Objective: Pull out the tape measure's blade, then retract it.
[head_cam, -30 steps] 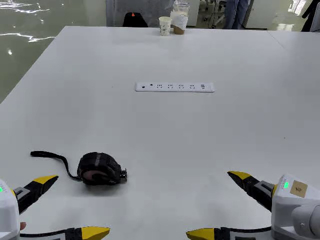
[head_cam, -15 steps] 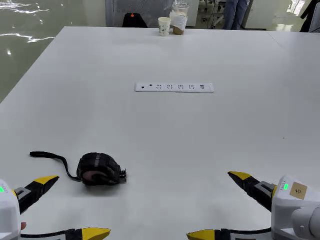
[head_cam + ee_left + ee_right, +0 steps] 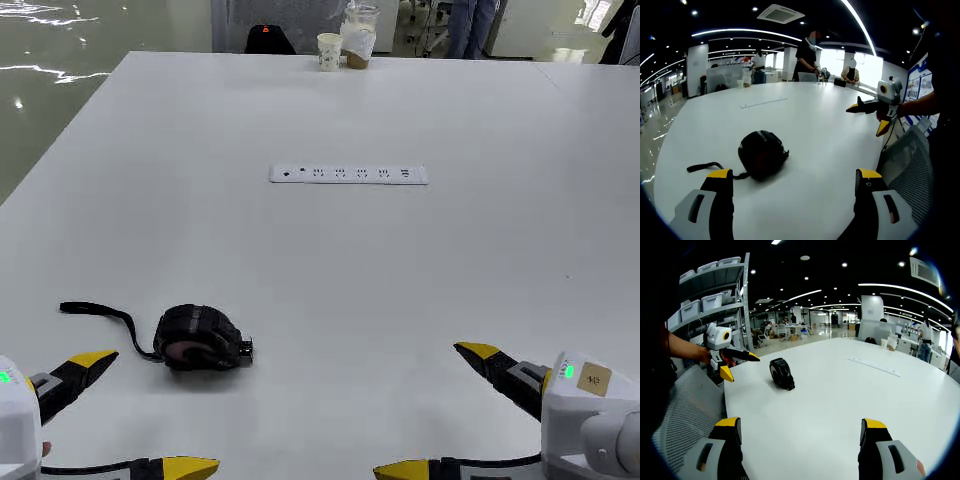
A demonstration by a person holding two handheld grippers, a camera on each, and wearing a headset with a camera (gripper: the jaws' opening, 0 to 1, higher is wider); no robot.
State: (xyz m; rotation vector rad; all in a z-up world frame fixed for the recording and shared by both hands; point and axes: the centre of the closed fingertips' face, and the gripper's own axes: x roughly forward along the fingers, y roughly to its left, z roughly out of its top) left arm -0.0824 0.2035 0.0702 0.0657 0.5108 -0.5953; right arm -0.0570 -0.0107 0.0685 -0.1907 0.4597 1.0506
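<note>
— Where is the tape measure?

— The black tape measure (image 3: 200, 338) lies on the white table (image 3: 330, 260), near the front left. It is just ahead of the left gripper (image 3: 160, 408) and apart from it. Its wrist strap (image 3: 100, 312) trails off to the left.

— Is the blade out?

— It looks drawn in, with the hook at the case's right end, though that part is too small to be sure.

— And the claws?

— Both are spread wide and hold nothing. The right gripper (image 3: 420, 408) hangs over the table's front right, well apart from the tape measure.

— Anything else?

— A white power strip (image 3: 348, 174) lies mid-table, and a paper cup (image 3: 329, 50) stands at the far edge.
</note>
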